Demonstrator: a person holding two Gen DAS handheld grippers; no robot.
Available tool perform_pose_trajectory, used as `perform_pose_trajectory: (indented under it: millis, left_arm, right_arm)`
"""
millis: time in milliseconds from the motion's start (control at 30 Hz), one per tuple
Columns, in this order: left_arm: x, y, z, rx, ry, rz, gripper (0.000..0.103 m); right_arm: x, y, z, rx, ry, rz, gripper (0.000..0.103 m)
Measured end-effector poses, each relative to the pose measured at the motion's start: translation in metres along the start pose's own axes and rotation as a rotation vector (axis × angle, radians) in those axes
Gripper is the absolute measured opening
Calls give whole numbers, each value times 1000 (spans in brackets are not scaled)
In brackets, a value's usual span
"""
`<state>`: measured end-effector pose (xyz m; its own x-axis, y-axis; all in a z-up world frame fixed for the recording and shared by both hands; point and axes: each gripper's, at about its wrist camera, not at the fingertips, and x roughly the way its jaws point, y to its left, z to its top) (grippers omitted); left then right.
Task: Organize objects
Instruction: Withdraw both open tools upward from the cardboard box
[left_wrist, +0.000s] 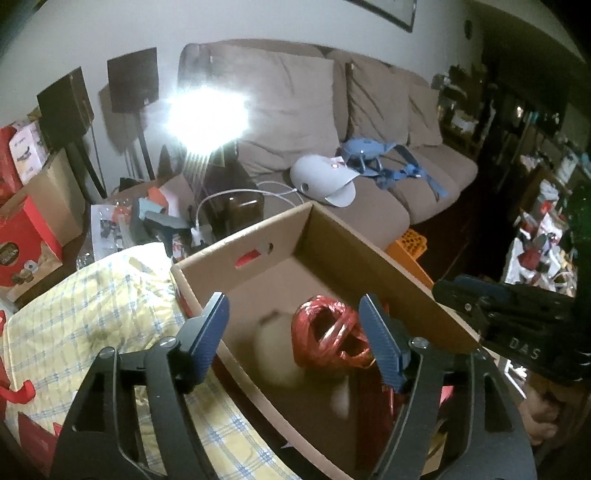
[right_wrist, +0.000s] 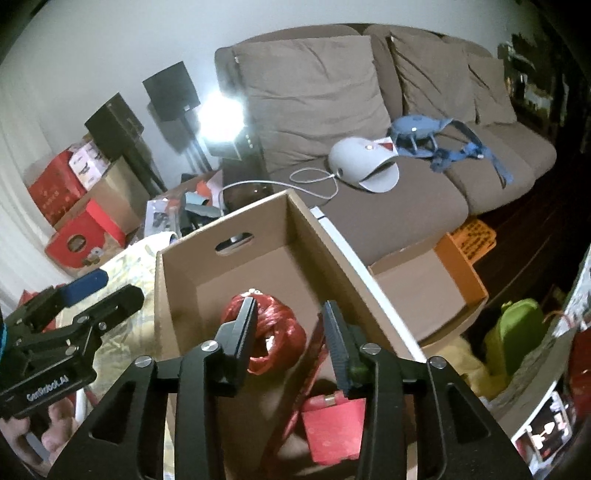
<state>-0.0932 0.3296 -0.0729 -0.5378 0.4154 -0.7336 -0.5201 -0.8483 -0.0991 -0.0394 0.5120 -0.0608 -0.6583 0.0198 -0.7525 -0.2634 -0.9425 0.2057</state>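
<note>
both grippers hang over the cardboard box (left_wrist: 354, 236) w/ nothing in them. left gripper (left_wrist: 295, 343), low middle of its view, has jaws spread wide, empty. right gripper (right_wrist: 291, 339), low middle of its view, has jaws partly apart, also empty, pads not touching anything. the red string bundle (right_wrist: 273, 332) lies on the box floor, mid frame, a red packet (right_wrist: 332, 428) near it at the bottom. to do this well i think: lift straight up, don't bump the box walls, then go for the next thing. far back, top of frame, is the sofa (right_wrist: 369, 92).
</note>
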Motion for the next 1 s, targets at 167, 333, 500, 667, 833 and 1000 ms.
perform_pose_trajectory:
  millis: [167,333,500,667,833,1000]
  left_arm:
    - [-11,3,0,-21,-7,-14,70]
    - [-28,7,2,-35,-50,-16,81]
    - [-42,14,3,-55,-78,-17,81]
    - [-58,23,4,-65,-101,-20,81]
    - [-76,34,5,-99,-153,-16,82]
    - [-85,33,4,-96,-167,-6,88]
  right_arm:
    - [-19,7,2,-36,-35,-31,39]
    - [-34,12,2,-69,-72,-61,42]
    - [-41,17,2,-89,-86,-61,45]
    - [-45,22,1,-103,-85,-46,46]
    - [-60,29,1,-116,-129,-32,53]
    - [-73,39,-1,-146,-149,-14,55]
